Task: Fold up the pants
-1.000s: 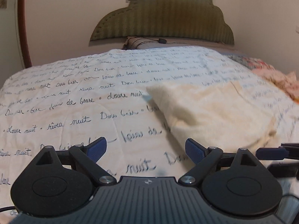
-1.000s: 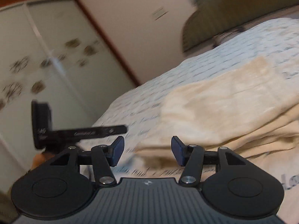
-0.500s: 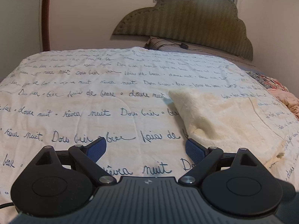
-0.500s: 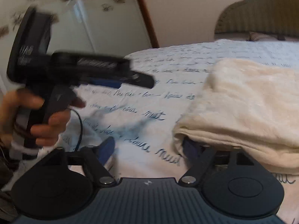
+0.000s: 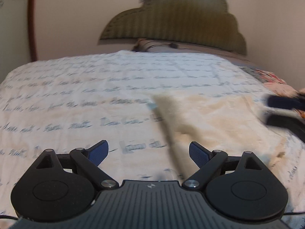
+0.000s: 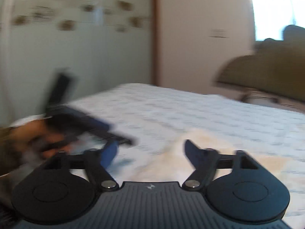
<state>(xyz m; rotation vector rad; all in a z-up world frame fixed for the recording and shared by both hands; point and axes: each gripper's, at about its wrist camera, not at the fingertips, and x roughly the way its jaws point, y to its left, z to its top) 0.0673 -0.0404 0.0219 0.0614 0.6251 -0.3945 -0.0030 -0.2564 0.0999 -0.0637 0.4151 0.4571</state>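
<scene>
left tool point(image 5: 148, 152): spread, empty
right tool point(image 6: 150, 152): closing, empty
folded cream fleece pants point(image 5: 219, 122): right of bare script-printed bedspread point(image 5: 76, 99)

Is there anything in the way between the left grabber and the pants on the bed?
Nothing visible. The left gripper hangs open above the bedspread, and the cream pants lie just ahead to its right. Only bare bedspread shows between them, though the picture is blurred.

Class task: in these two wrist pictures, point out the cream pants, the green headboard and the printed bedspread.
cream pants point(image 5: 219, 118): left wrist view, on the top folded layer.
green headboard point(image 5: 177, 19): left wrist view, on its striped middle.
printed bedspread point(image 5: 76, 95): left wrist view, on a bare lettered patch.
</scene>
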